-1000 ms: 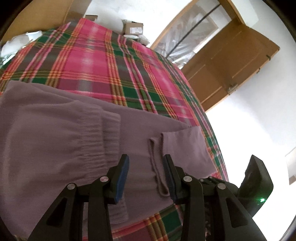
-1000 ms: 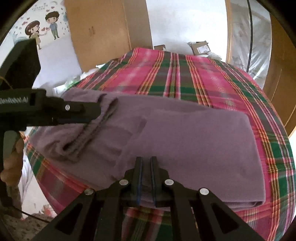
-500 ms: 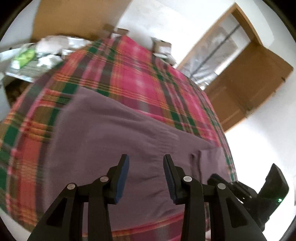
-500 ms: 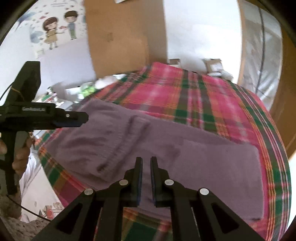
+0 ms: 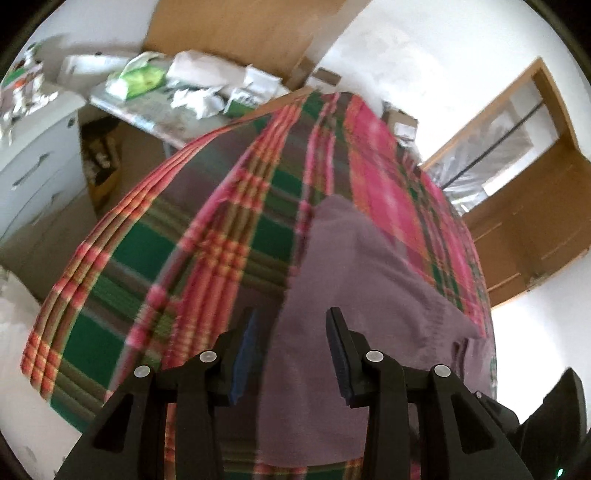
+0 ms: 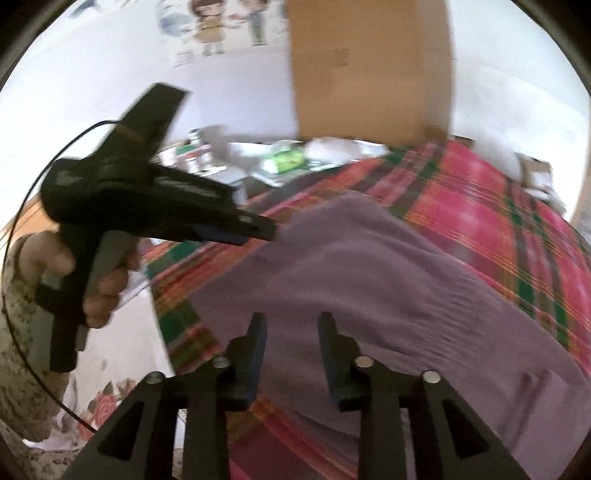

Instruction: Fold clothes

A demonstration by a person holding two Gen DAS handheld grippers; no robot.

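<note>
A bed (image 5: 229, 236) under a pink, green and red plaid cover fills both views, and the mauve garment (image 5: 343, 295) lies flat on it near the front edge, its gathered elastic band (image 6: 461, 295) running across the cloth. The left wrist view alone shows a cluttered worktop (image 5: 177, 99) beside the bed piled with white packets, a white drawer unit (image 5: 33, 170) and a wooden door frame (image 5: 532, 177) at right. The right wrist view alone shows a cartoon wall sticker (image 6: 221, 26), a tall wooden cupboard (image 6: 369, 66), and the person's hand (image 6: 74, 277) in a floral sleeve gripping the handle of the left tool (image 6: 258, 230) from below, pointing it across at the garment's far corner; whether it touches the cloth is blurred. In its own view the left tool (image 5: 291, 343) stands wide over the garment's edge, holding nothing. The right tool (image 6: 291, 343) is also parted, moderately wide, empty, above the near hem.
</note>
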